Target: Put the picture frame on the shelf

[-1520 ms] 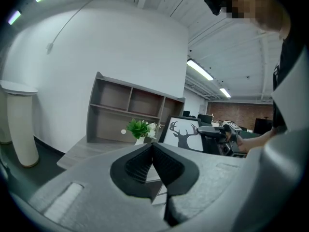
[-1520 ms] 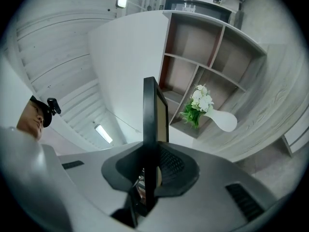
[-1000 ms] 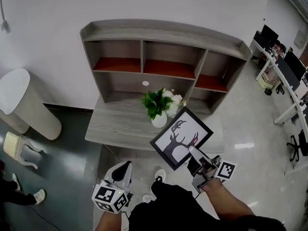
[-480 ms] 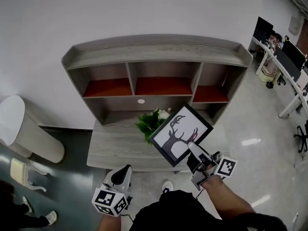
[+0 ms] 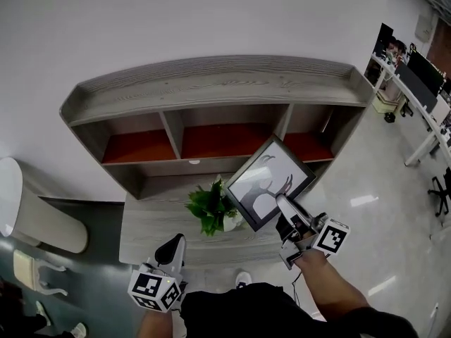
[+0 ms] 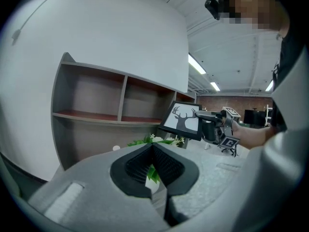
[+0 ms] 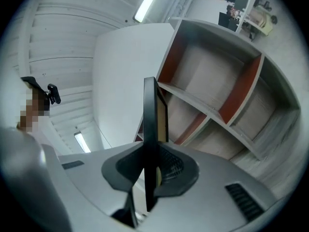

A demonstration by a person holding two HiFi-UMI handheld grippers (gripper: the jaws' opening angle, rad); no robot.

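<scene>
In the head view the right gripper (image 5: 284, 204) is clamped on the lower edge of the picture frame (image 5: 270, 182), which hangs tilted in the air over the desk (image 5: 144, 225) and touches nothing else. A second ago the frame showed against the desk's front edge; now its top corner overlaps the divider between the middle and right compartments of the shelf (image 5: 211, 86), which has drawn nearer and fills more of the view. The potted plant (image 5: 209, 209), half hidden behind the frame half a second ago, now sits clear just to its left. The left gripper (image 5: 174, 245) has come forward to the desk's front edge. In the left gripper view the left gripper (image 6: 153, 148) has its jaws together at the tips with nothing held; beyond them stand the plant (image 6: 145, 141), the shelf (image 6: 91, 116), and the deer-print frame (image 6: 185, 119) raised by the right gripper (image 6: 206, 125). In the right gripper view the frame (image 7: 150, 124) stands edge-on, pinched between the pads of the right gripper (image 7: 150, 170), with the shelf compartments (image 7: 217, 93) close behind it.
</scene>
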